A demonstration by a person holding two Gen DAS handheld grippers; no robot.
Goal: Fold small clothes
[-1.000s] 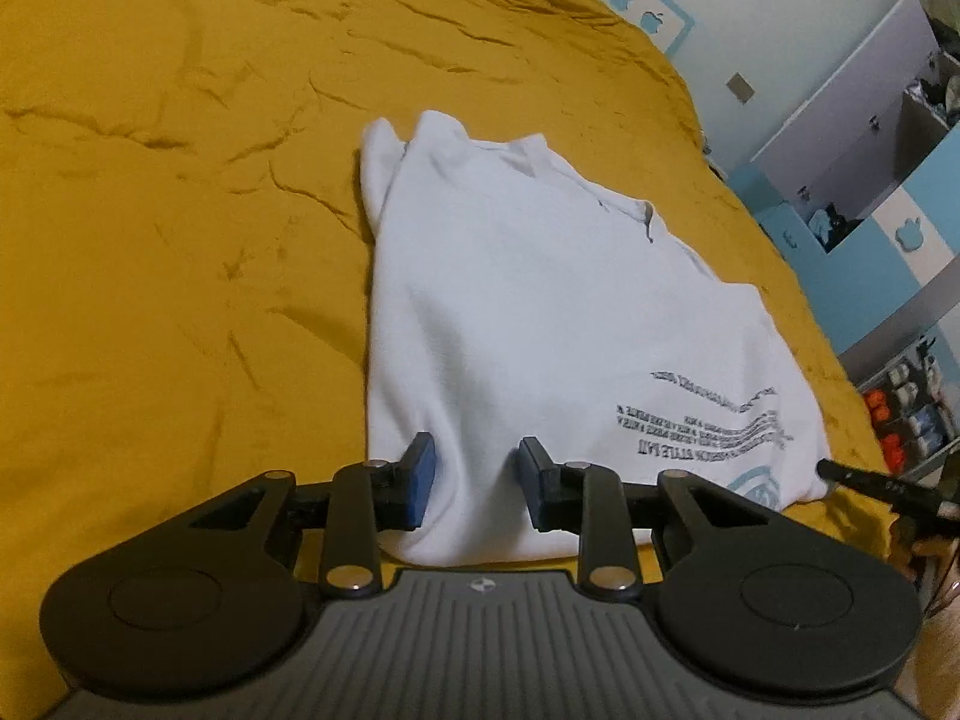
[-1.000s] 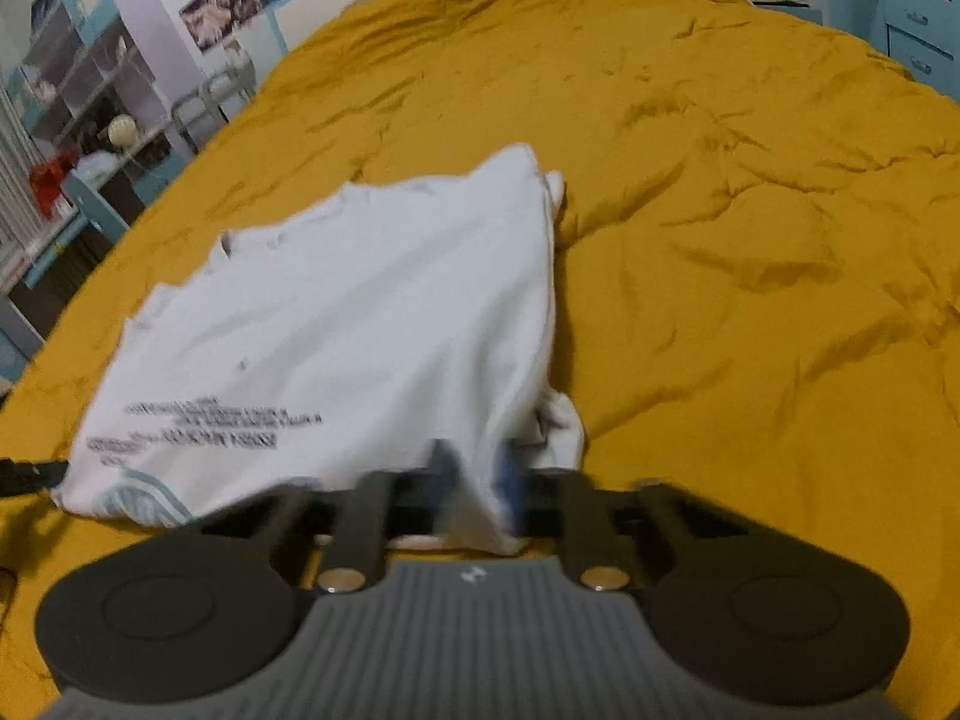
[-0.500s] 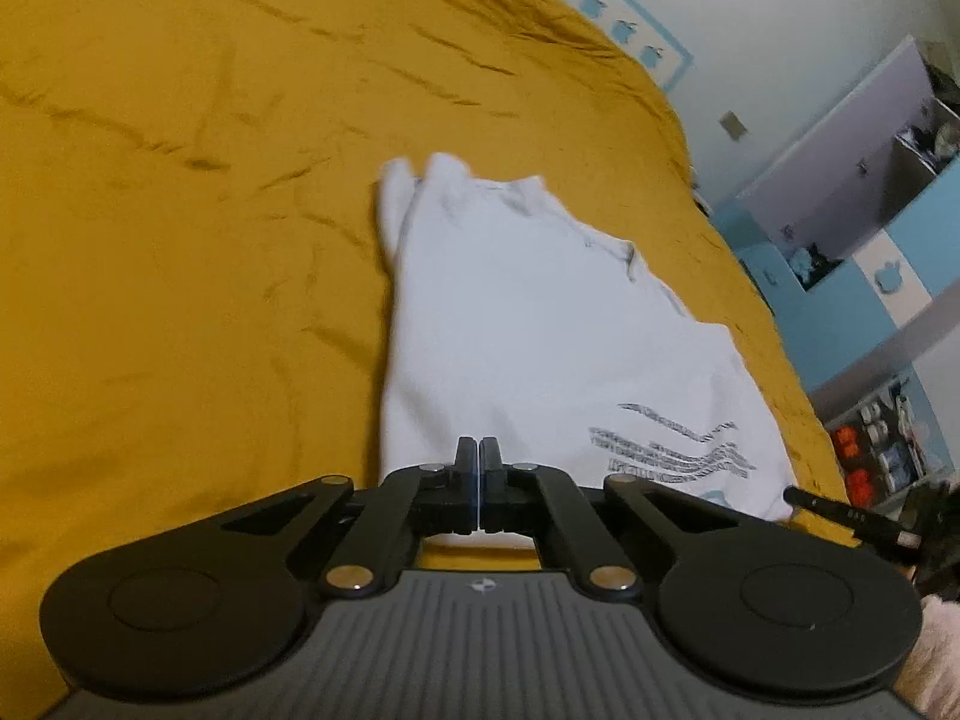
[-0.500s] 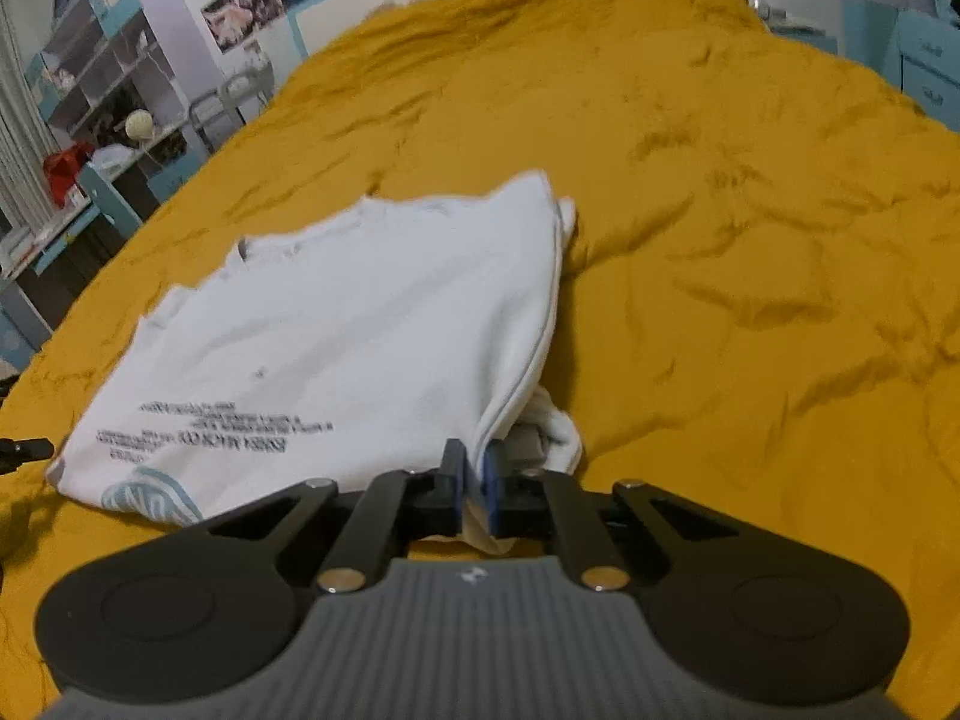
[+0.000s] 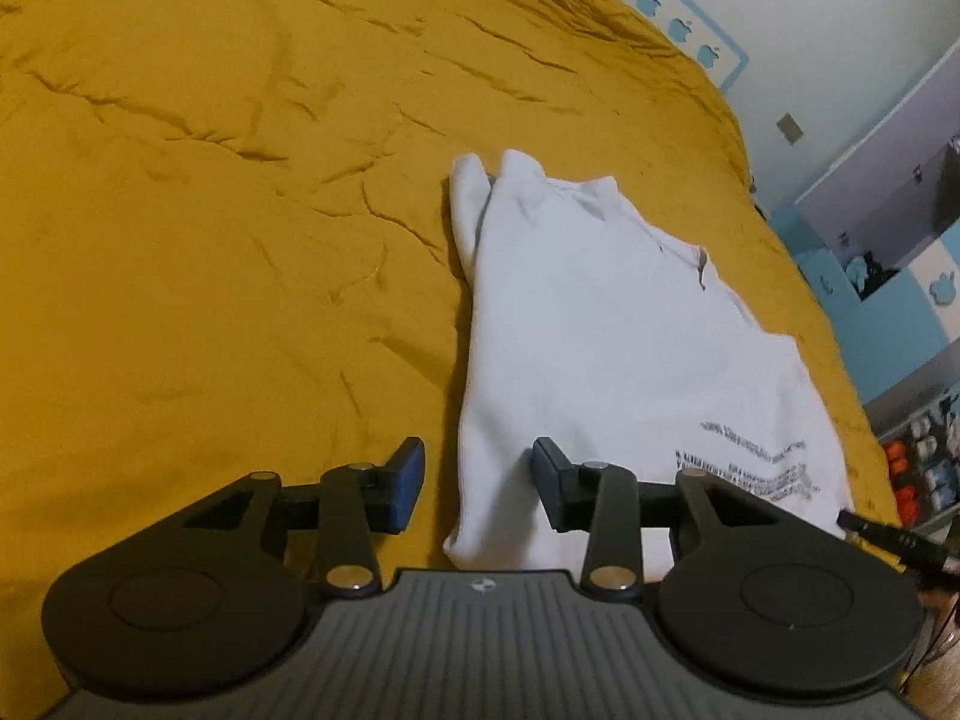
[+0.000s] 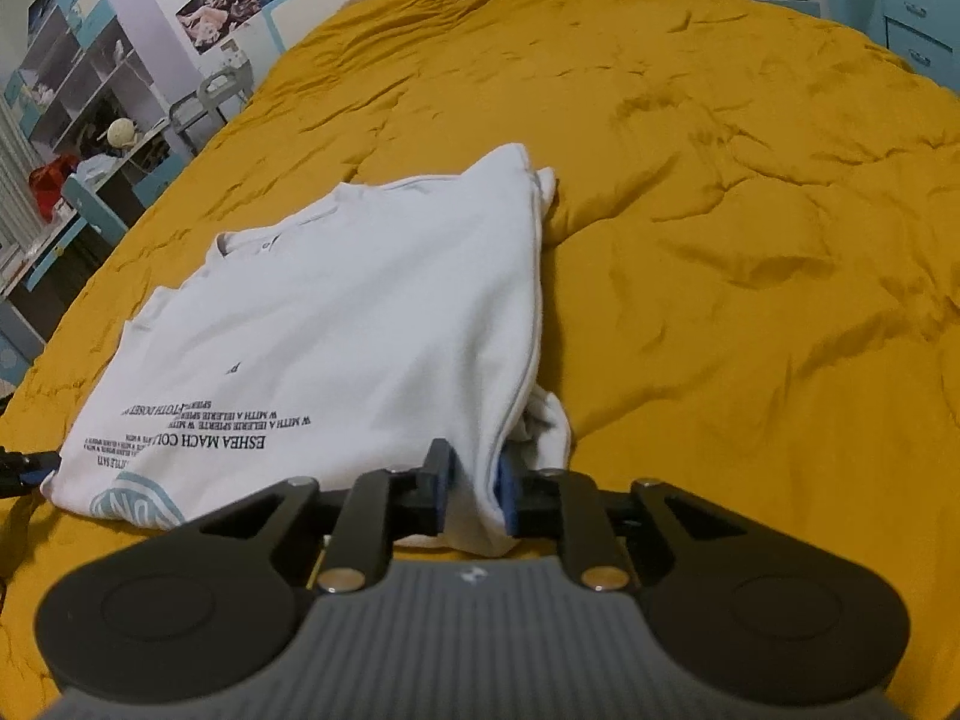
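Note:
A white T-shirt with dark printed text lies folded lengthwise on a mustard-yellow bedspread. My left gripper is open, its fingers straddling the shirt's near corner just above the cloth. In the right wrist view the same shirt lies ahead and to the left. My right gripper stands with its jaws partly apart around the shirt's near folded edge; cloth bunches between the blue pads.
The wrinkled bedspread stretches far on all sides. Blue and white cabinets stand beyond the bed's right edge. Shelves and a cluttered desk stand at the left in the right wrist view.
Both grippers were shut on the shirt's near edge half a second ago. Now the left has opened wide and the right has opened partly. The shirt has settled flatter.

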